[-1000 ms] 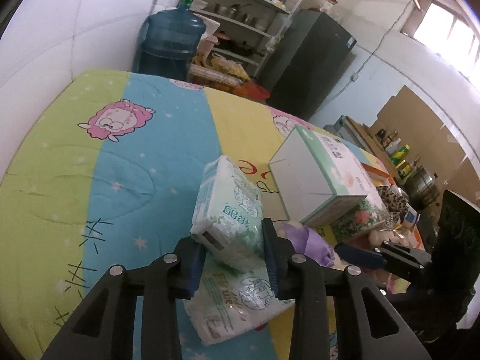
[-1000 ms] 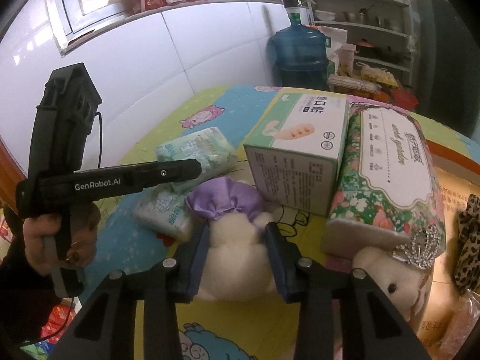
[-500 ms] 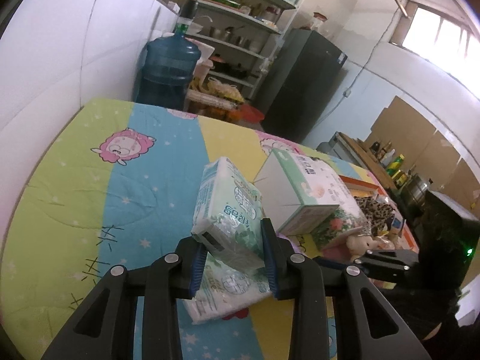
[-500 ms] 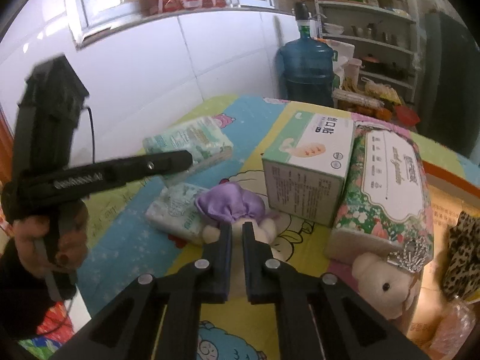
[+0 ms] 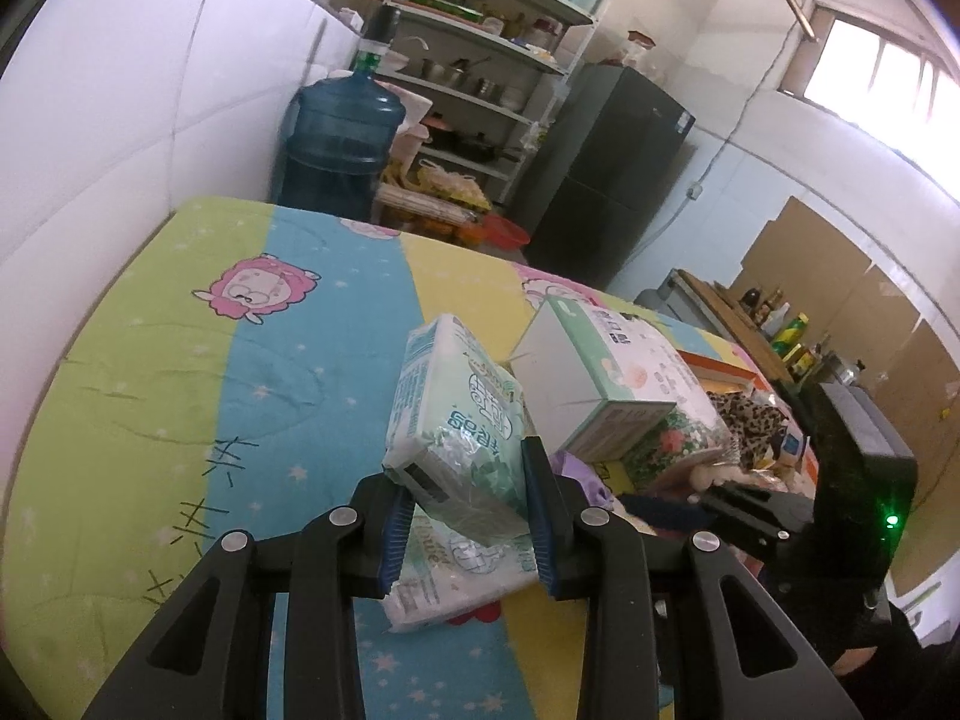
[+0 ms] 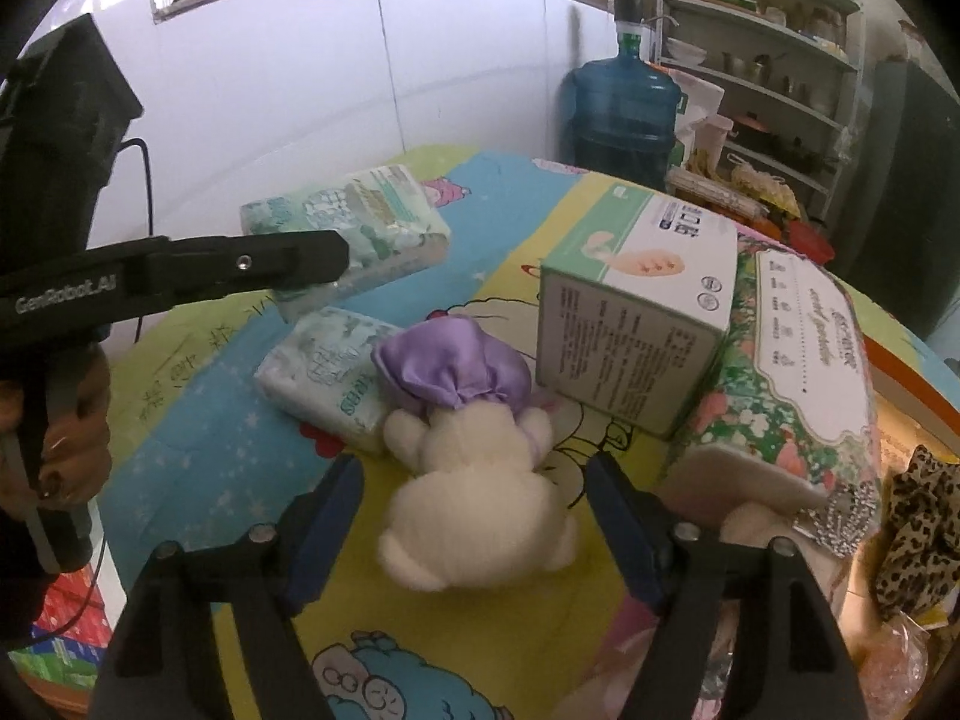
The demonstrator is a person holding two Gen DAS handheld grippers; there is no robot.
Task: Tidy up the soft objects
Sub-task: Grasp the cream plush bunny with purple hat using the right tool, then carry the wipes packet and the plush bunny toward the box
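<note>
My left gripper (image 5: 468, 516) is shut on a green-and-white tissue pack (image 5: 456, 414) and holds it tilted above the table. From the right wrist view that pack (image 6: 354, 222) hangs over a second tissue pack (image 6: 324, 378) lying flat on the cloth. A white plush toy (image 6: 480, 480) with a purple satin bonnet lies face down beside the second pack. My right gripper (image 6: 474, 516) straddles the plush, its jaws opening. The pads stand apart from the toy on both sides.
A white-and-green box (image 6: 636, 312) leans on a floral tissue pack (image 6: 798, 372) at the right. A second plush with a sparkly tiara (image 6: 756, 528) and leopard fabric (image 6: 924, 522) lie near the right edge. A blue water jug (image 6: 618, 108) stands behind the cartoon-print tablecloth (image 5: 180, 396).
The right gripper's jaws went from around the plush to nearly shut and empty, then spread wide around it again. The left gripper raised its tissue pack slightly.
</note>
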